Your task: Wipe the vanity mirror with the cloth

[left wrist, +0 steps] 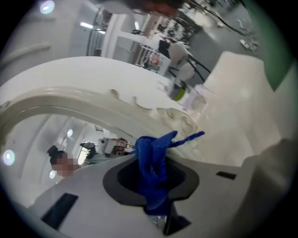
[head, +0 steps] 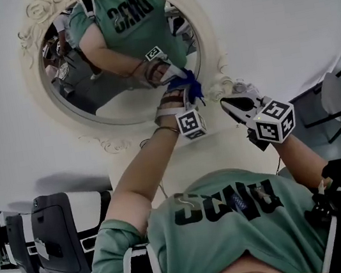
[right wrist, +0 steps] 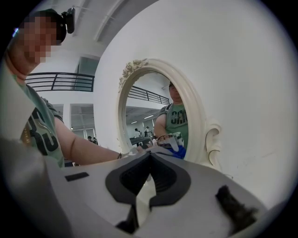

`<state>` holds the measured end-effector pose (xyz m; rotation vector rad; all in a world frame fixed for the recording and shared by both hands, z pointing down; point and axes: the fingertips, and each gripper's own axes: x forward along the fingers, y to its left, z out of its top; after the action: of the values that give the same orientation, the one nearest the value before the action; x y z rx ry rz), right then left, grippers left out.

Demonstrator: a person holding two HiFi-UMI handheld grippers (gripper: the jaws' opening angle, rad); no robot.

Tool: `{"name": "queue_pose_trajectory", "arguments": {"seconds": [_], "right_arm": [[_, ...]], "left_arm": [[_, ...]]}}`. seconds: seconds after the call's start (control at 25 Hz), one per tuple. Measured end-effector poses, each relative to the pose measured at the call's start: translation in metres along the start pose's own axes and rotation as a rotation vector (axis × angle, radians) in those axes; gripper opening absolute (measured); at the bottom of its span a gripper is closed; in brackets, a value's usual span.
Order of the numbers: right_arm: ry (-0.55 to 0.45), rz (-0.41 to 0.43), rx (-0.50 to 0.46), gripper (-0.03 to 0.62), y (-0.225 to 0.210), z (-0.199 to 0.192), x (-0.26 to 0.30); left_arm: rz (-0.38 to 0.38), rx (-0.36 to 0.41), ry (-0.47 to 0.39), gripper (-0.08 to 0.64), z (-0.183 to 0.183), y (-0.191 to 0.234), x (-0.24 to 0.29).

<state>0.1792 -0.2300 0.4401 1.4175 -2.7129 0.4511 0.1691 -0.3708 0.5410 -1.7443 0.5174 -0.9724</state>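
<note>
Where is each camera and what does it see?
Head view: on the head, facing the mirror; arms, left hand-held gripper and right hand-held gripper show.
Left gripper view: on that left one, at the mirror's edge; jaws shut on blue cloth.
Right gripper view: on the right one, facing the mirror; empty shut jaws, left arm.
All share mirror, cloth.

The cloth (left wrist: 151, 167) is blue, the mirror frame (head: 32, 78) cream-white.

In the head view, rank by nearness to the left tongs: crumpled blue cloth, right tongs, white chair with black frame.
1. Crumpled blue cloth, in their grip.
2. Right tongs, just right.
3. White chair with black frame, far right.
</note>
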Motion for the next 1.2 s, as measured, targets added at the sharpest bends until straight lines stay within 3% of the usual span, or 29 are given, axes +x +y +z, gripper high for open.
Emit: {"name": "queue_pose_trajectory", "arguments": {"seconds": [0.12,0.24,0.4,0.52,0.72,1.0,1.08,1.2], "right_arm": [[-0.007,-0.003,-0.003,0.008,0.0,0.004,-0.002],[-0.018,-0.004,0.005,0.008,-0.003,0.009,-0.001],[-0.027,0.019,-0.009,0.008,0.003,0.012,0.002],[-0.031,0.028,-0.014,0.008,0.001,0.014,0.002],[-0.037,0.021,-0.009,0.008,0.0,0.014,-0.005],[-0.02,0.022,0.009,0.008,-0.012,0.012,0.004],[-0.015,0.027,0.014,0.008,-0.011,0.009,0.004],[-0.014,0.028,0.024,0.008,-0.011,0.001,0.0]], "left_arm": [[0.148,-0.154,-0.077,0.084,0.011,0.087,-0.043],[0.326,-0.25,-0.127,0.084,0.01,0.2,-0.091],[0.539,-0.265,-0.105,0.084,-0.005,0.319,-0.143],[0.601,-0.264,-0.054,0.086,-0.009,0.368,-0.153],[0.612,-0.288,0.005,0.089,0.002,0.389,-0.152],[0.702,-0.347,0.014,0.087,0.001,0.384,-0.129],[0.686,-0.314,0.009,0.086,0.019,0.365,-0.112],[0.66,-0.177,0.023,0.072,0.045,0.323,-0.083]]}}
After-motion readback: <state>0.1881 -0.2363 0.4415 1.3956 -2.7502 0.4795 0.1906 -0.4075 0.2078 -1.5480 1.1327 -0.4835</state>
